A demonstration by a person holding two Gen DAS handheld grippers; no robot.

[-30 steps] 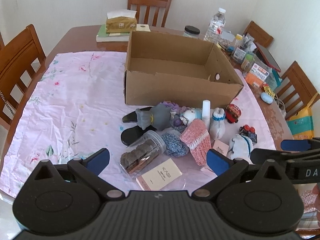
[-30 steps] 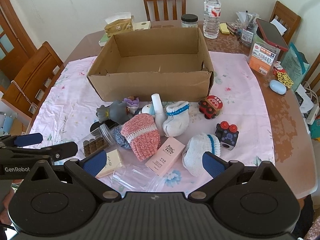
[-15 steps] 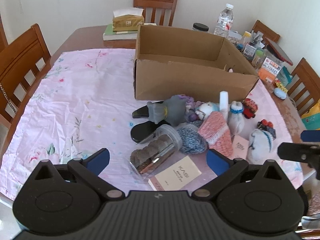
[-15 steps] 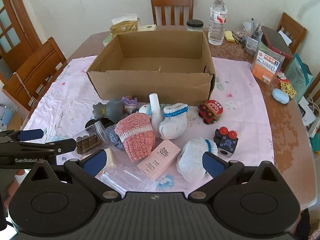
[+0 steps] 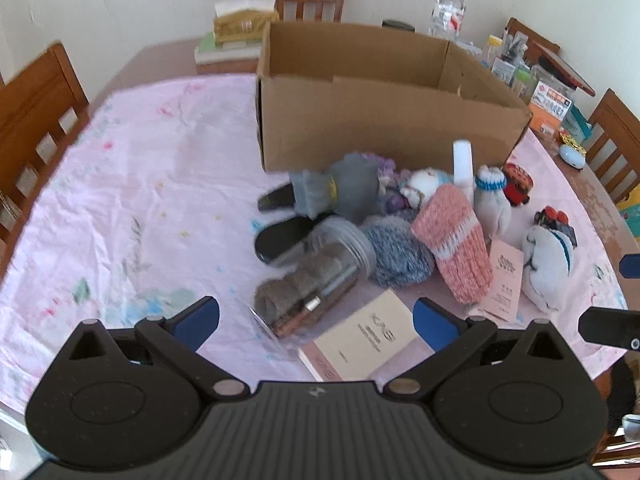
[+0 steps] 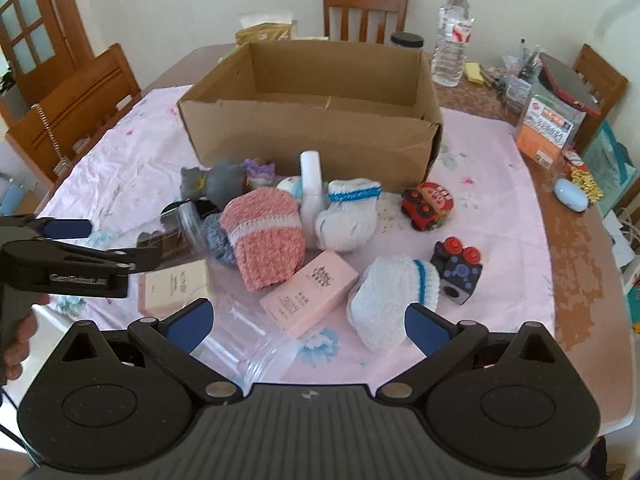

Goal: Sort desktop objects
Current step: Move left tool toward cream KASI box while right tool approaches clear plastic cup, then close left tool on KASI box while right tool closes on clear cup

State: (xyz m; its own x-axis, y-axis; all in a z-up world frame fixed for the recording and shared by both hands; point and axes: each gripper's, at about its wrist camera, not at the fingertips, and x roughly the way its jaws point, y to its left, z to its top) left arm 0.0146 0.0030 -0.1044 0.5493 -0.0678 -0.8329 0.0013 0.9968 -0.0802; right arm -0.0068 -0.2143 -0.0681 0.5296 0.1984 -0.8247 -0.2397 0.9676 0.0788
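An open, empty cardboard box [image 5: 384,120] [image 6: 312,120] stands on the pink tablecloth [image 5: 140,200]. In front of it lies a pile: a clear jar [image 5: 312,276] on its side, a cream box [image 5: 368,336], a pink knit sock [image 6: 266,236], a pink carton [image 6: 310,292], white socks [image 6: 394,296], a grey plush [image 6: 224,178], a white tube [image 6: 311,176], a red toy car [image 6: 427,206] and a black toy [image 6: 458,274]. My left gripper [image 5: 316,318] is open and empty, low over the jar and cream box. My right gripper [image 6: 306,322] is open and empty over the pink carton and a clear plastic bag [image 6: 256,348].
Wooden chairs [image 5: 36,120] surround the table. A tissue box [image 5: 244,20] on books, a water bottle [image 6: 452,32], a dark-lidded jar [image 6: 406,42] and cluttered packets [image 6: 546,124] stand behind and right of the box. A blue case [image 6: 570,196] lies near the right edge.
Both grippers have moved lower and forward toward the pile; the objects and the box appear larger. Both stay open and empty. Nothing on the table has moved.
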